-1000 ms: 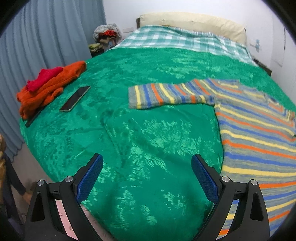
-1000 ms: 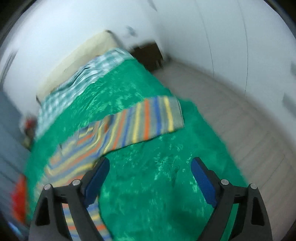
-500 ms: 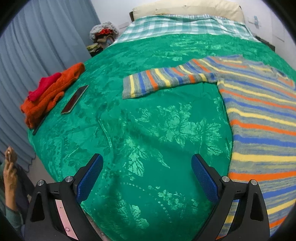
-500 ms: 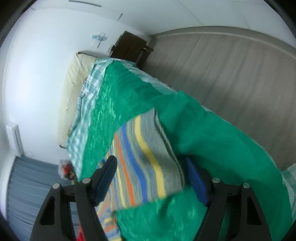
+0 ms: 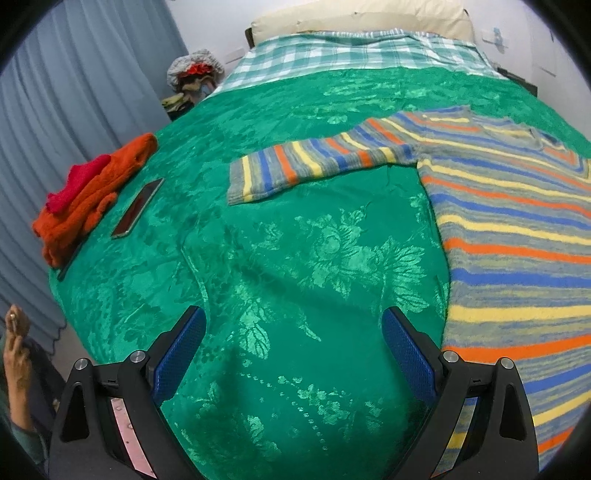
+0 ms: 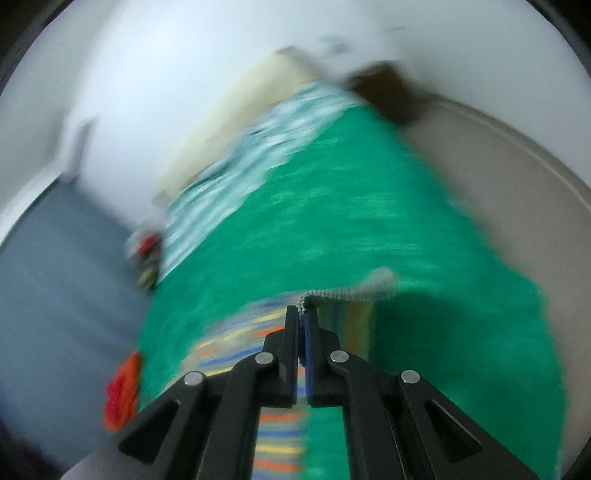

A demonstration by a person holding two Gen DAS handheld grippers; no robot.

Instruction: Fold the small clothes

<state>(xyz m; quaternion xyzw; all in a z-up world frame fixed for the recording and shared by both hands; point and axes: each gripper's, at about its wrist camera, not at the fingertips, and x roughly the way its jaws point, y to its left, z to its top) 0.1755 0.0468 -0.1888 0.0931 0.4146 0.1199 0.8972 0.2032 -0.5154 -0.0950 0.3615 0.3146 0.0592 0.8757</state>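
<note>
Left gripper point(image 5: 291, 350) fingers point(image 5: 179, 354) spread above green bedspread point(image 5: 295, 258); striped sweater point(image 5: 498, 221) flat at right.

bed point(image 5: 295, 258): sweater point(image 5: 498, 221) lies flat on its right part, one sleeve point(image 5: 314, 166) stretched to the left | phone point(image 5: 138, 208) on left part, just beside clothes pile point(image 5: 92, 195) (at bed edge) | pillow point(image 5: 369, 18) at far end | curtain point(image 5: 74, 92) left of bed

Striped sweater point(image 5: 509, 229) flat on bed, L sleeve out, R cuff point(image 6: 347, 293) lifted.
</note>
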